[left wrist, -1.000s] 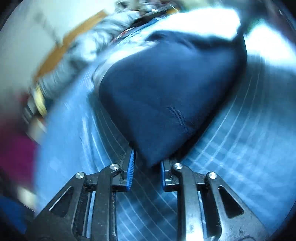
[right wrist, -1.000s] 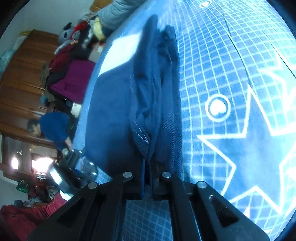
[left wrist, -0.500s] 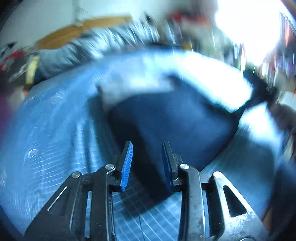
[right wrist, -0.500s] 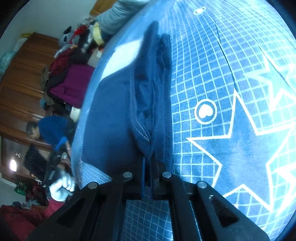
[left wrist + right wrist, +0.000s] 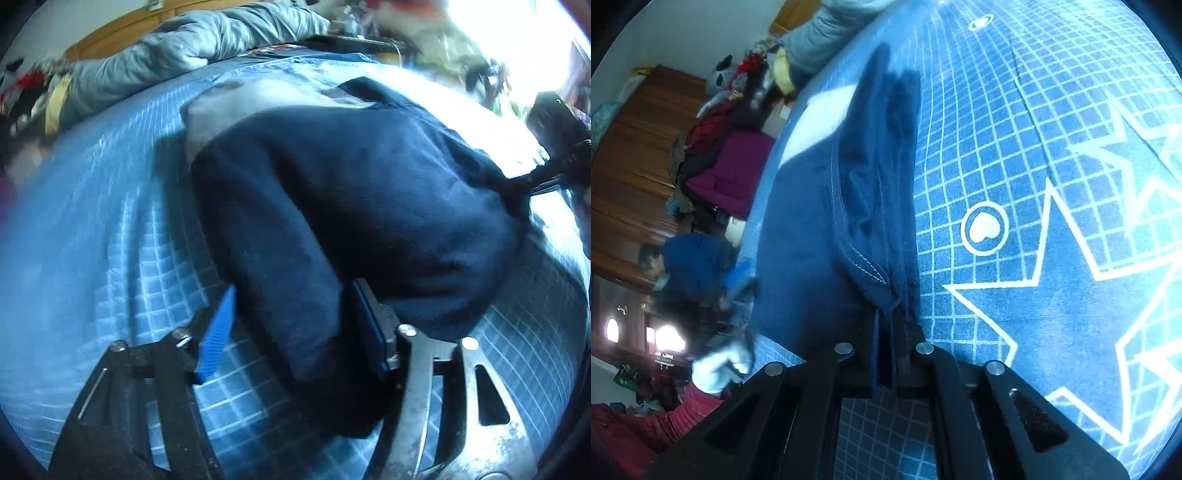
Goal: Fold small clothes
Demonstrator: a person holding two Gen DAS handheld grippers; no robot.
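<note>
A bed fills both views, covered by a blue bedspread (image 5: pixel 1015 155) printed with a white grid, large stars and a heart in a circle; the cloth looks thin and smooth. In the upper left of the left wrist view a puffy grey quilted duvet (image 5: pixel 207 48) lies bunched at the far edge of the bed, with a wooden headboard behind it. In the right wrist view a wooden wardrobe (image 5: pixel 639 155) fills the left side, with a heap of magenta and dark clothes (image 5: pixel 735 173) before it.

The navy garment (image 5: pixel 351 192) lies on the bedspread across the centre of the left wrist view, a soft, matt knit with a pale lining or label patch showing at its upper left. It is folded over into several layers: in the right wrist view the stacked edges with pale topstitching run up the middle of the frame.

The right gripper (image 5: pixel 886 350) is closed tight on that bundle of edges at the bottom centre, its fingers pinched together with the layers between them, probably to keep the fold aligned and anchor that end. The left gripper (image 5: pixel 295 332) stands wide apart, its ribbed blue pads (image 5: pixel 218 332) on either side of a hanging lobe of the garment without clearly pressing it; I judge it is placed to take a fresh hold. The picture is blurred there, so contact is uncertain.
</note>
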